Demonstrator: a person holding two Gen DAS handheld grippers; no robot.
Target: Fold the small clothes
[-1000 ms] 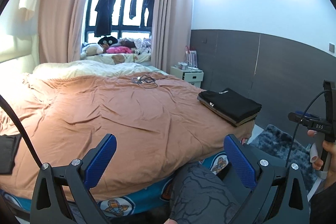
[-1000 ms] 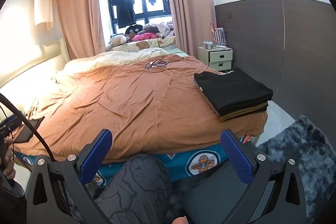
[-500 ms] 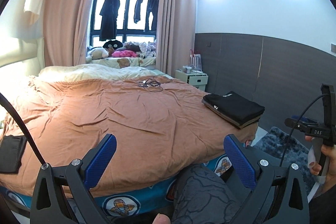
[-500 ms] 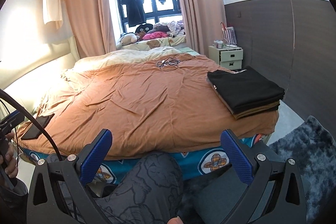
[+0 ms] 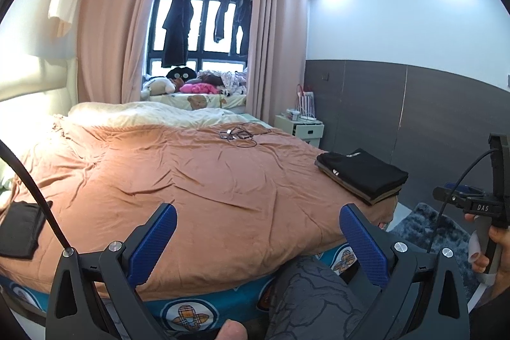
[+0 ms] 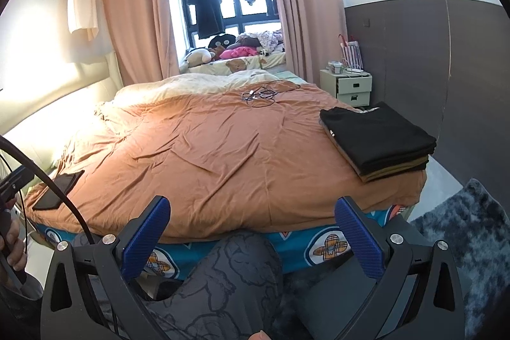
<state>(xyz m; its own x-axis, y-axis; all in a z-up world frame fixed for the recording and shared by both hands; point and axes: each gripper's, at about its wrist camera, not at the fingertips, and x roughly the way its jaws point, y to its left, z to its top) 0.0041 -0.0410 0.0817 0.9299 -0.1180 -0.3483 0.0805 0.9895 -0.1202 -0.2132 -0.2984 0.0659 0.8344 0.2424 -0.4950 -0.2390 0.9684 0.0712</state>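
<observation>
While both views have tilted upward over the past second, the left gripper and right gripper hang spread and empty short of the bed, the folded stack ahead-right, suggesting folding is finished.

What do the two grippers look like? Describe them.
Both the left gripper and the right gripper have black frames with silver screws and ribbed blue pads. A black cable curves off each. White "DAS" lettering marks the right one's body.
</observation>
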